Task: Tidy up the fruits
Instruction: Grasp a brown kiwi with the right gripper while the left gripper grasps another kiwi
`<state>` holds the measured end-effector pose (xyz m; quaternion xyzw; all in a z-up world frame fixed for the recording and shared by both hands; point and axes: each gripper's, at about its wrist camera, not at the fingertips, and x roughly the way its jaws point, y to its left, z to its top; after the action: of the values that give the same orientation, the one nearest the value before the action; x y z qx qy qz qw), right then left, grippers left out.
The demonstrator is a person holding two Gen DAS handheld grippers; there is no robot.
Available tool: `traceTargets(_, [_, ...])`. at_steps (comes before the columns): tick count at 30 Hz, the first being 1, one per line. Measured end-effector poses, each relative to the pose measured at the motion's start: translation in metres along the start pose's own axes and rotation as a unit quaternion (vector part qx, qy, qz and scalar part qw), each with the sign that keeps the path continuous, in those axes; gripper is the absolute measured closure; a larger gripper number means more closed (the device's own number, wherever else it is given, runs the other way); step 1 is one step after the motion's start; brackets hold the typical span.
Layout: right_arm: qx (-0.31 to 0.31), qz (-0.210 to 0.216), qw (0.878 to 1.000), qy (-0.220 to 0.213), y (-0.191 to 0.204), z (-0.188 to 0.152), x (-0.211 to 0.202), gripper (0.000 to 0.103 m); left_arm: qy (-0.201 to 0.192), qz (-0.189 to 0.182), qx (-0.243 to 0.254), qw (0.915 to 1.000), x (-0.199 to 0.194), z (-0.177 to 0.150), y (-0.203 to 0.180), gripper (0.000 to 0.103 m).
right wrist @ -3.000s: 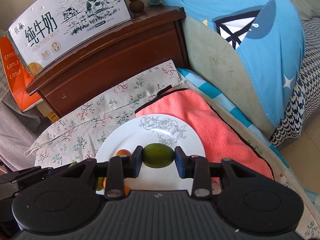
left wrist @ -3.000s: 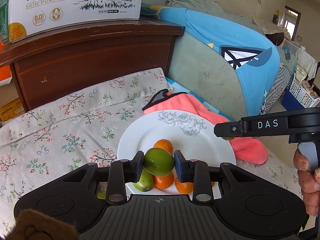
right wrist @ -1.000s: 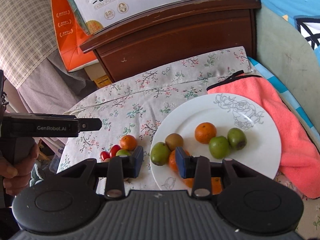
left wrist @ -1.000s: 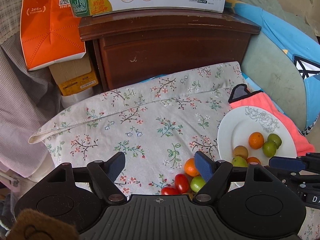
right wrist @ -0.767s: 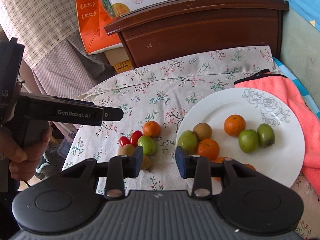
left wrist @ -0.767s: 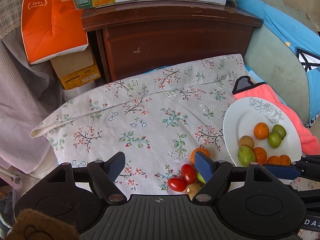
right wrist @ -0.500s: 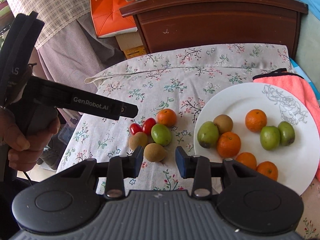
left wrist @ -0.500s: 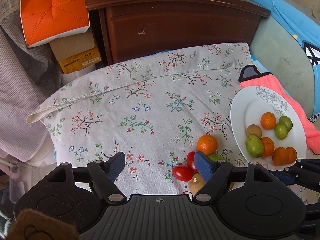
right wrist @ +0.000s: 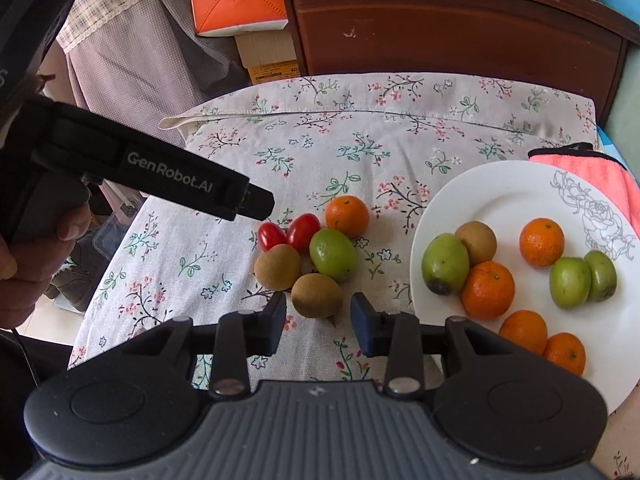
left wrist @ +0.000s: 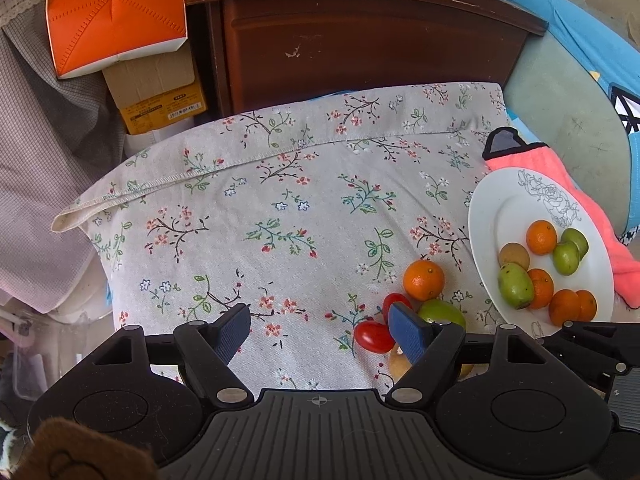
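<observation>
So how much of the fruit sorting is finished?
Roughly half. Eight fruits already sit on the white plate. Nothing is in hand: both the left tool and right tool are open, the right one lined up on a kiwi. Six pieces remain on the floral cloth.

bright daylight in both views, colours vivid. soft short shadows under the fruit on the floral cloth (right wrist: 360,128). mild glare on the white plate (right wrist: 516,184) & the gloss of the tomatoes (right wrist: 288,232). strong fisheye bend w/ dark vignette at corners. centre sharp, edges slightly soft.
</observation>
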<state>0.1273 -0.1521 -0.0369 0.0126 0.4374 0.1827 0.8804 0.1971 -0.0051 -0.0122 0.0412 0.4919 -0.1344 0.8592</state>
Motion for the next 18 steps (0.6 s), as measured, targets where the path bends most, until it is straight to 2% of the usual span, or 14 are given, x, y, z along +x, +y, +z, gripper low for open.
traceTargets(4, [-0.005,-0.007,1.000,0.000,0.003,-0.002,0.006,0.066,0.000,-0.005,0.005,1.0000,-0.001,-0.002,-0.001,0.026])
traceTargets(7, [-0.005,-0.006,1.000,-0.002,0.003,-0.002,0.005,0.074,-0.001,-0.010,0.010,0.9999,-0.002,-0.005,-0.001,0.026])
traceTargets(12, [-0.003,0.000,1.000,-0.003,0.000,-0.002,0.001,0.074,-0.006,-0.021,0.027,0.9994,-0.005,-0.009,-0.006,0.026])
traceTargets(18, [0.009,0.001,1.000,-0.021,-0.011,-0.002,-0.020,0.074,-0.017,-0.032,0.077,0.9964,-0.013,-0.018,-0.016,0.026])
